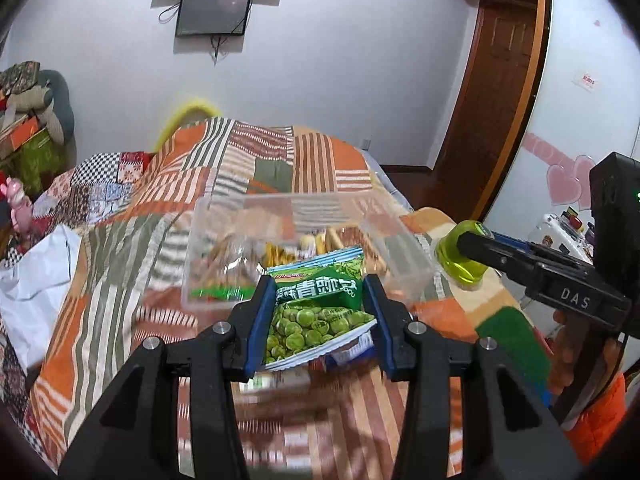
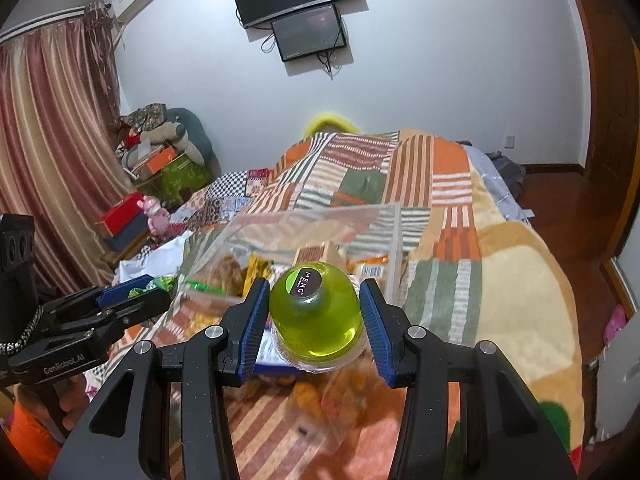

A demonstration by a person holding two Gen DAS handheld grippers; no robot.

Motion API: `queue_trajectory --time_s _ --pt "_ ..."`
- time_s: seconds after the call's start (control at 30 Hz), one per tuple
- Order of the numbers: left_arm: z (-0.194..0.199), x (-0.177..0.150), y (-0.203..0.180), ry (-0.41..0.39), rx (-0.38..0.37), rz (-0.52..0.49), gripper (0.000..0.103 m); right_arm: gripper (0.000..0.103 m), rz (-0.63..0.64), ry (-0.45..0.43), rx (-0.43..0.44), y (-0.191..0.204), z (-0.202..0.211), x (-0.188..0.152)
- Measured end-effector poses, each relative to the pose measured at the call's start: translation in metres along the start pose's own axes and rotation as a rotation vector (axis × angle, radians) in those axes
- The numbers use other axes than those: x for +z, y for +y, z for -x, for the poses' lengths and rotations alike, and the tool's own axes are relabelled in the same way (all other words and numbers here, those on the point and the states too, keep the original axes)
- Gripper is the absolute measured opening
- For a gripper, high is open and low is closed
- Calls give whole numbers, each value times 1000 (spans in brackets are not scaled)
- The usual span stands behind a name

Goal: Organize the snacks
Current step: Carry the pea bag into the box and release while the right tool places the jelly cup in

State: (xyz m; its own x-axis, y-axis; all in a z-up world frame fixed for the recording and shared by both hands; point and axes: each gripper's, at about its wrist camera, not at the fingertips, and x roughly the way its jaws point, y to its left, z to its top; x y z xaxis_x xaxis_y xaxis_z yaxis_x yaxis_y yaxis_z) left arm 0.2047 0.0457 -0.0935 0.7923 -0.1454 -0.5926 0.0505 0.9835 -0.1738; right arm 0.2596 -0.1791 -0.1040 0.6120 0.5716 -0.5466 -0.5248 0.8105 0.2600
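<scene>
My left gripper [image 1: 318,292] is shut on a green pea snack packet [image 1: 320,312], gripping it by both side edges and holding it off the bed. Just beyond the packet stands a clear plastic box [image 1: 216,216] with several snacks inside. My right gripper [image 2: 314,296] is shut on a round yellow-green jelly jar [image 2: 316,320] with a dark label on top. From the left wrist view the right gripper [image 1: 466,240] holds the jar [image 1: 452,264] to the right of the box. From the right wrist view the left gripper [image 2: 148,290] and its packet [image 2: 162,282] sit left of the box [image 2: 394,240].
Everything lies on a bed with a striped patchwork blanket [image 2: 440,184]. A white plastic bag [image 1: 32,272] is at the left. Loose snack packets [image 2: 316,396] lie under the right gripper. Boxes and a pink toy [image 2: 154,216] crowd the far left; wooden floor [image 2: 560,208] is on the right.
</scene>
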Motion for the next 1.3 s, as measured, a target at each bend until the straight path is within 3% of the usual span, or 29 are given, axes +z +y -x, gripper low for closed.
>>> queue_trajectory --time_s 0.23,0.57,0.8,1.0,1.3 --pt "-40 17 6 29 13 9 44 43 -10 0 -14 -10 -19 10" --pt "-84 28 14 68 37 36 44 43 -25 72 -13 -21 -56 8" --pt "-104 27 21 105 48 74 45 39 -12 81 -8 -18 -55 10" --pt "-96 25 21 109 34 95 54 40 -3 91 -8 -18 -46 8" --pt "-50 20 31 60 53 116 67 52 16 125 -20 -18 -28 -11"
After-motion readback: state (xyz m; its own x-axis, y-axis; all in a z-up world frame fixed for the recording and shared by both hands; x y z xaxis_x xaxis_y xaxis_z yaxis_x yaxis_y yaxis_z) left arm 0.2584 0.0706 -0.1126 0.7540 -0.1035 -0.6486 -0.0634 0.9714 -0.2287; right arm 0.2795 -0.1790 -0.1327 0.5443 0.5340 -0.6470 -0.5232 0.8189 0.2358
